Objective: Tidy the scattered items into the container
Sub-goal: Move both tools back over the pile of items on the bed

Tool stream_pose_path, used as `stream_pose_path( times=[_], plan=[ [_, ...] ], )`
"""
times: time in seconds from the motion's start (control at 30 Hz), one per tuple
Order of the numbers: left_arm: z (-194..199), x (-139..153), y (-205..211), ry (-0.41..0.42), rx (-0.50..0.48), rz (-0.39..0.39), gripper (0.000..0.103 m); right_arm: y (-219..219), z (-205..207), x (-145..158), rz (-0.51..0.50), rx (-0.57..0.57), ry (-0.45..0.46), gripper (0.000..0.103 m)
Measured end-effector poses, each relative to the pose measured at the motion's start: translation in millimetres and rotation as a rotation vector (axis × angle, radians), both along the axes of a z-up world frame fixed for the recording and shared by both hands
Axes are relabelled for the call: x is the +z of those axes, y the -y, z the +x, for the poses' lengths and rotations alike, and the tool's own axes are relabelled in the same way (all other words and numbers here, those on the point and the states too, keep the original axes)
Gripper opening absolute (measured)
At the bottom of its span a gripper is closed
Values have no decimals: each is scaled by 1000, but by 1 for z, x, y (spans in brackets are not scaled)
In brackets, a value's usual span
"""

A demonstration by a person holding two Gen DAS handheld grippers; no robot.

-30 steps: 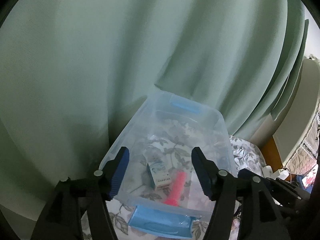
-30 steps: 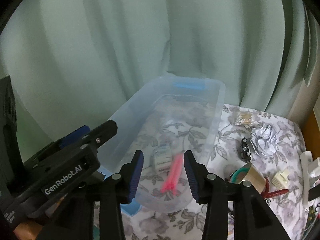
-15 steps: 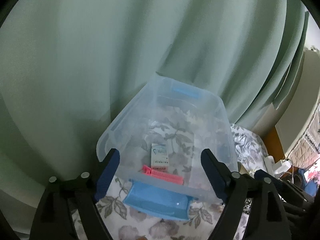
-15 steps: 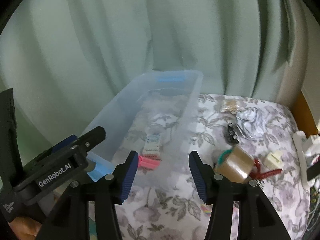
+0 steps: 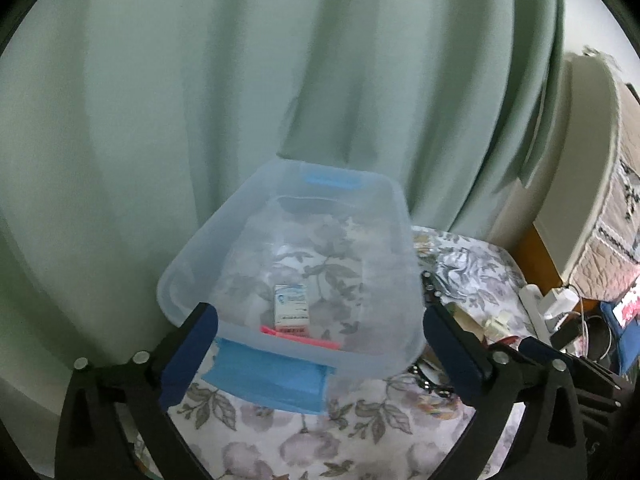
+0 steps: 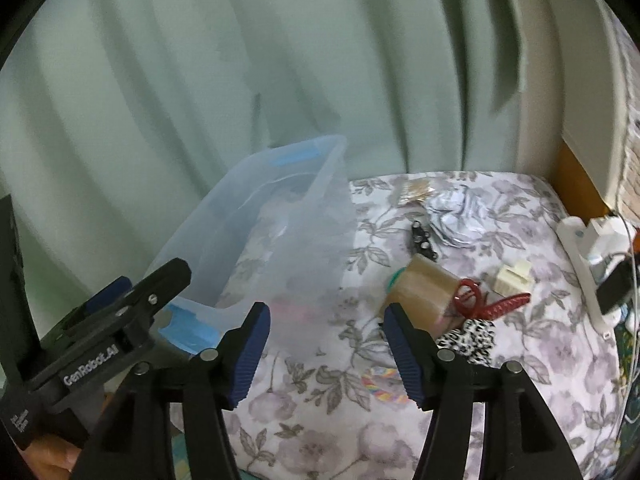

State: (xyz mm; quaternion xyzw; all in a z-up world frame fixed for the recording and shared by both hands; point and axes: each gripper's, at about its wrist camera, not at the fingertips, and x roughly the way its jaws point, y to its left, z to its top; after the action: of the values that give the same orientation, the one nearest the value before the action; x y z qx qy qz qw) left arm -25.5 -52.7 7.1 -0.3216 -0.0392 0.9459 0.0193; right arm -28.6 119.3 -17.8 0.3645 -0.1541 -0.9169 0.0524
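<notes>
A clear plastic bin (image 5: 400, 240) with blue handles stands on the floral cloth; it also shows in the right wrist view (image 6: 280, 208). Inside lie a small white box (image 5: 291, 307) and a pink comb (image 5: 300, 338). My left gripper (image 5: 320, 356) is open and empty, just in front of the bin's near end. My right gripper (image 6: 326, 350) is open and empty, to the right of the bin. On the cloth lie a tape roll (image 6: 420, 288), a red clip (image 6: 488, 300), a cream block (image 6: 512, 276), a leopard scrunchie (image 6: 468, 338), a rainbow band (image 6: 384, 384), a black clip (image 6: 422, 238) and crumpled foil (image 6: 456, 212).
Green curtains (image 5: 240, 100) hang behind the bin. A white power strip with plugs (image 6: 592, 264) lies at the table's right edge. A wooden edge (image 6: 576, 184) and a cream panel stand at the far right. A small packet (image 6: 416, 190) lies near the foil.
Both grippers have pulled back from inside the bin and opened wider. The right gripper swung to the right, toward the scattered items. The pink comb now lies in the bin.
</notes>
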Motion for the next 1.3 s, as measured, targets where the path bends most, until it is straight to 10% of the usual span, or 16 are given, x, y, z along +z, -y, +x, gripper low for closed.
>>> stream_pose_path(
  times=[0.77,1.3],
  plan=[
    [1,-29,-100,145,-256,1,103,-126,44,-34,-158,-281,26,71],
    [-10,-87,-122,334,-272,-53,91,-134,35,-92,-254,-240,132,71]
  ],
)
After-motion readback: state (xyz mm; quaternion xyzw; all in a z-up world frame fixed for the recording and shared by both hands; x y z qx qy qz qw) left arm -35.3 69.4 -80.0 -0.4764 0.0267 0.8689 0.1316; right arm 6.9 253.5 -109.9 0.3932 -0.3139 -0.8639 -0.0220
